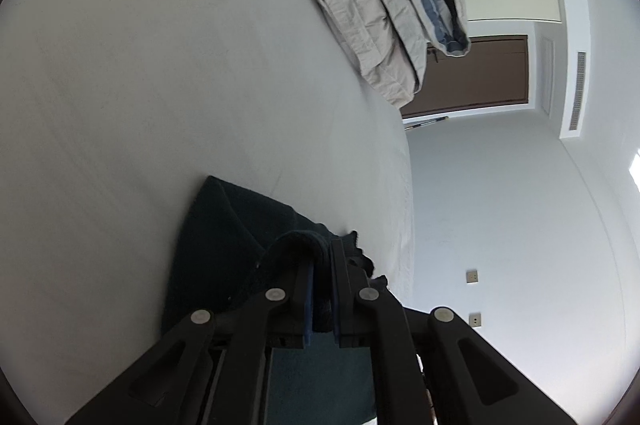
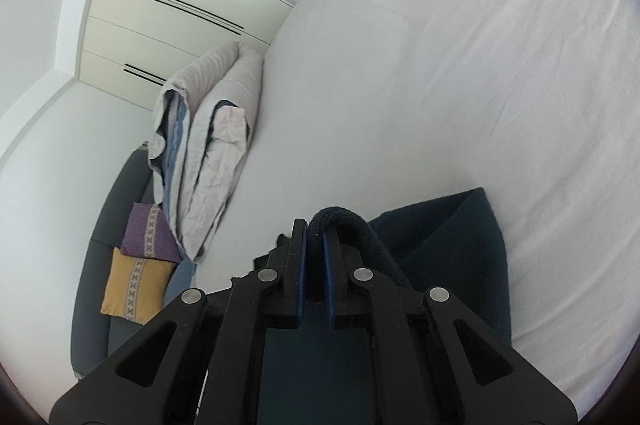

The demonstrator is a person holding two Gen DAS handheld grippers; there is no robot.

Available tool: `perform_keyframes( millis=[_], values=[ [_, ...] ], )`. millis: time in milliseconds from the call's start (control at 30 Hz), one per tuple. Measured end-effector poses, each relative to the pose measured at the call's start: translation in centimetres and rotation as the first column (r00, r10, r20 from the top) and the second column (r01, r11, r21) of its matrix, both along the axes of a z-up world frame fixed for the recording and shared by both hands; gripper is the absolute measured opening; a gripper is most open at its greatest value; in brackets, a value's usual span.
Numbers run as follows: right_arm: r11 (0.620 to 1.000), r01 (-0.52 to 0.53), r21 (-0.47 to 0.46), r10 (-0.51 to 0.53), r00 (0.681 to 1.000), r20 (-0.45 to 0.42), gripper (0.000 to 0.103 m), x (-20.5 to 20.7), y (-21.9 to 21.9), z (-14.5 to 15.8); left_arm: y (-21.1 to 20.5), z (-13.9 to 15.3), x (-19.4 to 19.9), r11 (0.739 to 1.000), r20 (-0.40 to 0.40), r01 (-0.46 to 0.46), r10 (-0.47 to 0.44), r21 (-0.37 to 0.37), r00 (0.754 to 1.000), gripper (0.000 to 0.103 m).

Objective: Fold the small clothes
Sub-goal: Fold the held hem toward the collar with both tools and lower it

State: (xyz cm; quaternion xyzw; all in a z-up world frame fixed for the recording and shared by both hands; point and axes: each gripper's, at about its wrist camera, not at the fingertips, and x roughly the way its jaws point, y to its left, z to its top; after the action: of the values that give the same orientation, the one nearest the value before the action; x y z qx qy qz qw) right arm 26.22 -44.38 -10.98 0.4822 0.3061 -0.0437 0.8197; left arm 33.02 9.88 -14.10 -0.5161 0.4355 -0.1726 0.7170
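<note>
A dark teal garment (image 1: 224, 237) lies on the white bed sheet (image 1: 160, 65). My left gripper (image 1: 322, 249) is shut on a fold of its edge, which bulges over the left finger. In the right wrist view the same dark garment (image 2: 448, 245) spreads to the right of my right gripper (image 2: 315, 229), which is shut on another fold of its edge that humps over the right finger. The bed sheet (image 2: 460, 65) fills the area behind it.
A folded beige and blue duvet (image 1: 372, 5) lies at the far edge of the bed; it also shows in the right wrist view (image 2: 208, 145). A grey sofa (image 2: 100, 225) with purple (image 2: 148, 231) and yellow (image 2: 134, 285) cushions stands beside the bed. Wardrobe doors (image 2: 160, 13) and a brown door (image 1: 480, 77) lie beyond.
</note>
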Motion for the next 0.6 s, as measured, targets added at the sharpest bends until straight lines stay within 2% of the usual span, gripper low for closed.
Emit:
perform_keyframes(
  millis=[33, 67, 100, 133, 167, 267, 367, 467, 600],
  values=[
    [1.000, 0.008, -0.020, -0.009, 0.999, -0.036, 0.011, 0.8, -0.2, -0.8, -0.1, -0.8, 0.4, 1.000, -0.021, 0.000, 0.000, 0.010, 1.000, 0.014],
    [0.999, 0.023, -0.039, -0.026, 0.997, -0.067, 0.014, 1.4, -0.4, -1.6, -0.2, -1.5, 0.9, 1.000, -0.034, 0.004, -0.004, 0.011, 0.999, 0.029],
    [0.997, 0.045, -0.061, -0.050, 0.996, -0.079, 0.021, 1.8, -0.6, -2.0, -0.3, -1.9, 1.0, 1.000, -0.040, 0.002, -0.002, 0.006, 0.999, 0.036],
    [0.994, 0.069, -0.081, -0.076, 0.994, -0.082, 0.049, 1.7, -0.9, -2.2, -0.3, -2.1, 1.1, 1.000, -0.033, -0.005, 0.005, -0.003, 0.999, 0.046],
    [0.991, 0.099, -0.093, -0.106, 0.992, -0.075, 0.065, 1.1, -1.0, -2.4, -0.1, -2.0, 0.8, 1.000, -0.021, -0.008, 0.008, -0.010, 1.000, 0.053],
    [0.990, 0.099, -0.103, -0.105, 0.993, -0.059, 0.065, 0.4, -1.3, -2.4, 0.6, -0.9, -0.3, 0.999, 0.009, -0.033, 0.033, -0.011, 0.999, 0.065],
    [0.983, 0.037, -0.179, -0.052, 0.995, -0.081, 0.065, -1.8, 0.3, -1.2, 0.9, 0.9, -1.8, 0.999, 0.055, -0.031, 0.029, 0.035, 0.998, 0.067],
    [0.943, -0.065, -0.326, 0.020, 0.990, -0.141, 0.065, -2.9, 3.4, 0.1, 0.6, 2.3, -3.7, 0.994, 0.090, -0.008, -0.002, 0.107, 0.996, 0.067],
    [0.867, -0.190, -0.461, 0.084, 0.967, -0.240, 0.063, -4.0, 7.5, 0.4, -0.4, 2.9, -7.3, 0.974, 0.112, 0.030, -0.057, 0.225, 0.992, 0.067]
  ],
)
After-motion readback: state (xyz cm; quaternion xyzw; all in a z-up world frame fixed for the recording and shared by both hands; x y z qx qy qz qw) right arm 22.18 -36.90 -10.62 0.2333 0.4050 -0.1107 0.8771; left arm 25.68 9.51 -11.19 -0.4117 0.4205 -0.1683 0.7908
